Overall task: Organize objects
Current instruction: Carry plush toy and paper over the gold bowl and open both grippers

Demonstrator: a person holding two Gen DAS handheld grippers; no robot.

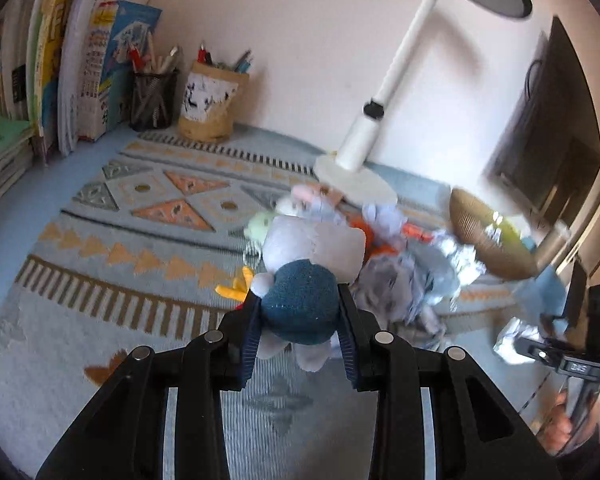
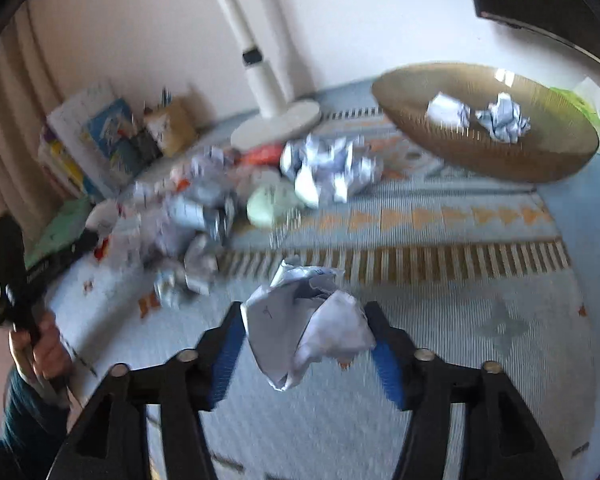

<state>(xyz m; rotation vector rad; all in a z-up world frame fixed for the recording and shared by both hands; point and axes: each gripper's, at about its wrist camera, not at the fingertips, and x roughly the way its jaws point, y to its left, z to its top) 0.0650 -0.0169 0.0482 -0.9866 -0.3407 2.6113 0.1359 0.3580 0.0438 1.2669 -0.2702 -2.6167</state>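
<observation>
Left wrist view first: the left gripper (image 1: 300,324) is clamped tight on a plush toy (image 1: 300,308), its dark blue knitted part squeezed between the two pads and its pale grey body bulging out ahead of the fingertips. Just beyond, toward one o'clock, sits a heap of crumpled paper balls (image 1: 404,280) mixed with orange scraps on the patterned rug (image 1: 120,248). At two o'clock a brown woven basket (image 1: 488,236) is tipped toward us. A white desk lamp (image 1: 380,92) rises at twelve to one o'clock, its base touching the far edge of the heap. At ten o'clock stand a black mesh pen cup (image 1: 153,100) and a paper-bag pen holder (image 1: 210,106), with books (image 1: 96,76) leaning further left. At four o'clock the right gripper (image 1: 568,364) shows, blurred; its jaws cannot be read from here.

Over to the right wrist view: the right gripper (image 2: 306,344) has a crumpled paper ball (image 2: 306,328) between its blue pads; the left pad touches it, the right pad appears barely on it, jaws at a middling width. The basket (image 2: 488,152) lies at one o'clock with two paper balls (image 2: 476,116) inside. The main heap (image 2: 236,184) spreads at ten to twelve o'clock. At eight o'clock a hand (image 2: 44,352) grips the other tool's handle.
</observation>
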